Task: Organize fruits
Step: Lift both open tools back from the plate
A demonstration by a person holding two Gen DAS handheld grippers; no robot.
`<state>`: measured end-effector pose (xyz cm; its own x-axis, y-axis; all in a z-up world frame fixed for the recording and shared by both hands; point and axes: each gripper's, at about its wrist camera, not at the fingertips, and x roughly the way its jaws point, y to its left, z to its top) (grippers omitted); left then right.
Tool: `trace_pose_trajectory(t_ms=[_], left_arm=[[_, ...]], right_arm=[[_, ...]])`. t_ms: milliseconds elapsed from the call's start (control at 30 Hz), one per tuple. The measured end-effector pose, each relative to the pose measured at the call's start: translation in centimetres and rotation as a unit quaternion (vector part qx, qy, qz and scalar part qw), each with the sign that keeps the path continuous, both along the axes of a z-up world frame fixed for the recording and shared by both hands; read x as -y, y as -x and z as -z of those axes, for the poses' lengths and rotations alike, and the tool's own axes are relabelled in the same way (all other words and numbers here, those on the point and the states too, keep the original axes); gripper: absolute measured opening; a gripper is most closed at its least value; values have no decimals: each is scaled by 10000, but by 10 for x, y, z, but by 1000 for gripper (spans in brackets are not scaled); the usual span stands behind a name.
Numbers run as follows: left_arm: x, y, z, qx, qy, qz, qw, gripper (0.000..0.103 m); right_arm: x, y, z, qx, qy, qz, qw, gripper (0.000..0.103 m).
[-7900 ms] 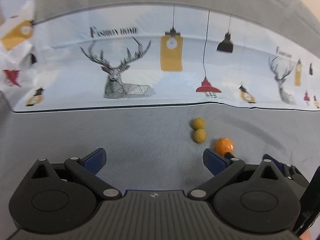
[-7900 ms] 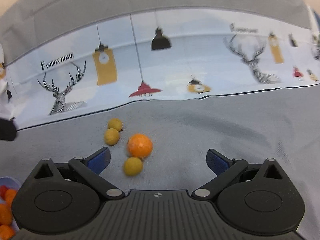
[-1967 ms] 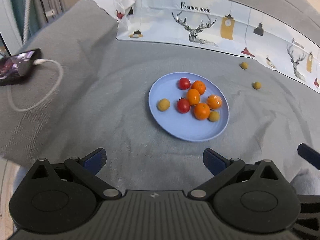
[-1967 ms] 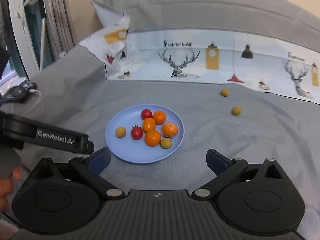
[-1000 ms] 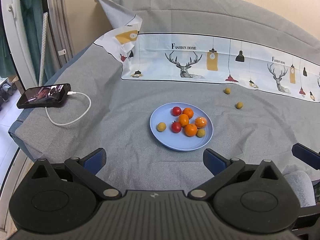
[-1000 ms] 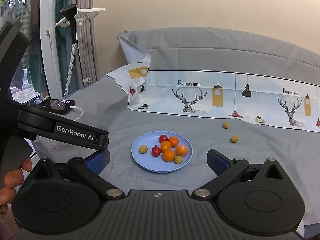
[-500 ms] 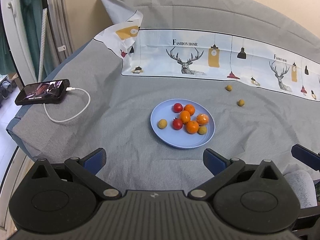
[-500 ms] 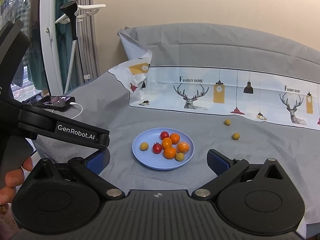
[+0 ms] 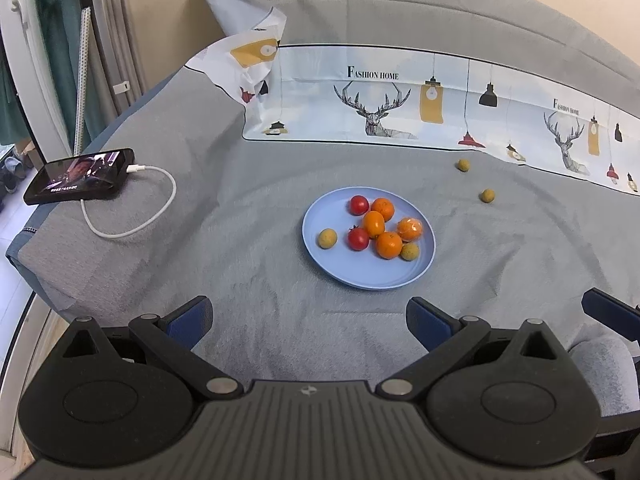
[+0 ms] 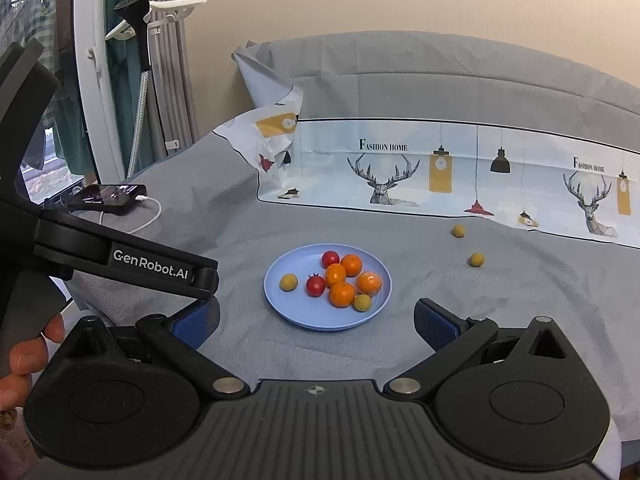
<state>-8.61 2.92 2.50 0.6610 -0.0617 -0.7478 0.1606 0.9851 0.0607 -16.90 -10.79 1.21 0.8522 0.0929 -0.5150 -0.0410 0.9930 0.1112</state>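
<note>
Phone (image 9: 78, 176) on its white charging cable (image 9: 132, 208) lies at far left, well clear of the work. I now hold both tools back from the bed (image 9: 240, 184), whereas seconds ago they sat low over the loose fruit. My left tool (image 9: 308, 322) is spread wide and empty; my right tool (image 10: 316, 324) likewise. Centre: blue plate (image 9: 372, 280) carries two tomatoes, four oranges and two small yellow fruits, the orange I was reaching for seemingly among them. Right of the plate, two yellow fruits (image 9: 487, 195) lie apart on the grey cover, near the printed cloth (image 9: 400, 96). I judge the task nearly done. Nothing blocks the path to them.
</note>
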Motion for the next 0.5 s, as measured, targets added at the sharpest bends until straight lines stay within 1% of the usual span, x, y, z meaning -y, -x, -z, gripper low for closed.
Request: trace_pose_trajectory(t_ms=[500], left_arm=[[13, -23, 15, -272, -141, 24, 9995, 103]], right_arm=[[12, -19, 16, -219, -132, 20, 9997, 102]])
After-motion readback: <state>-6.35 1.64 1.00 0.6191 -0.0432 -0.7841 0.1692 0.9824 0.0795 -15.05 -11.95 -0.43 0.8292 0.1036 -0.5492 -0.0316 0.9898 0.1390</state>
